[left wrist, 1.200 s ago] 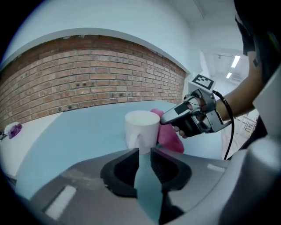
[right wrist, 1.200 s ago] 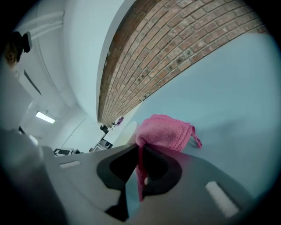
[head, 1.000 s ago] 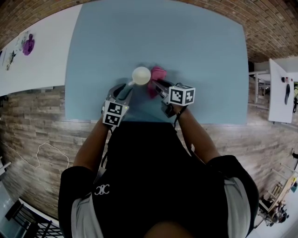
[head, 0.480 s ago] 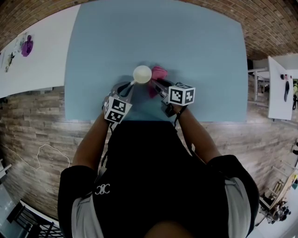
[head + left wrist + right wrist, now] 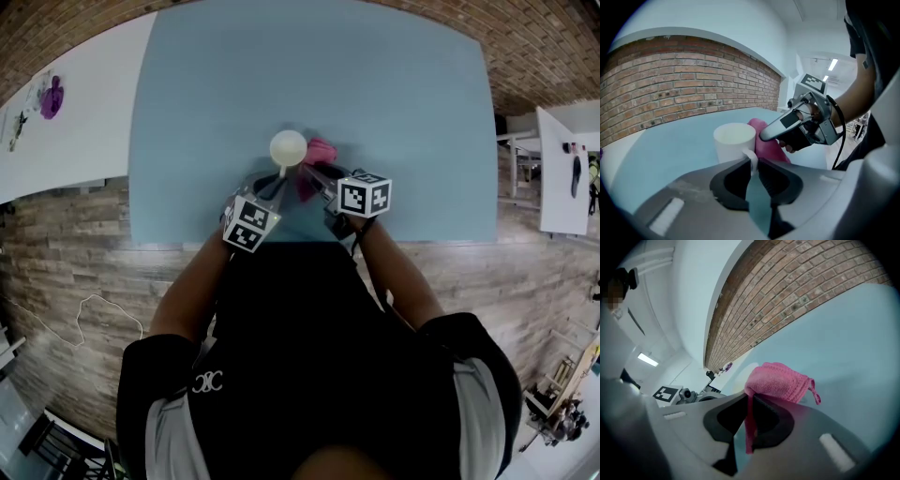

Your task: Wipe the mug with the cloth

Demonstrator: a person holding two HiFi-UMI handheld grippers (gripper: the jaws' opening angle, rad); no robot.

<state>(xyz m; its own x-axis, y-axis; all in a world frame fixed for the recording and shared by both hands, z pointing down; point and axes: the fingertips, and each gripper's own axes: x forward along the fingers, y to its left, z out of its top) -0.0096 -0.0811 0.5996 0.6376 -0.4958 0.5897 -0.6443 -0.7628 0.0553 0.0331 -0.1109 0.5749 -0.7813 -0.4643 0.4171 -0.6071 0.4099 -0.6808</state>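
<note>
White cylindrical ceramic mug (image 5: 288,147) (image 5: 734,140) stands upright, rim up, approx. mid-width on the pale blue surface (image 5: 394,112), nearer the person's edge. Plain glossy wall; curved handle points to 6 o'clock in head view. L gripper (image 5: 278,178) (image 5: 753,166): jaws have just been closing & pinch that handle. Bunched pink terry cloth (image 5: 321,150) (image 5: 780,380) w/ small loop is at mug's 3 o'clock, just beside it, clamped in R gripper (image 5: 309,173) (image 5: 749,404) jaws.

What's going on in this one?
A person at a blue table holds a claw in each hand. The left claw has just been closing and now pinches the white mug by its handle. The right claw grips a pink cloth, held close beside the mug. Whether the two touch is unclear.
</note>
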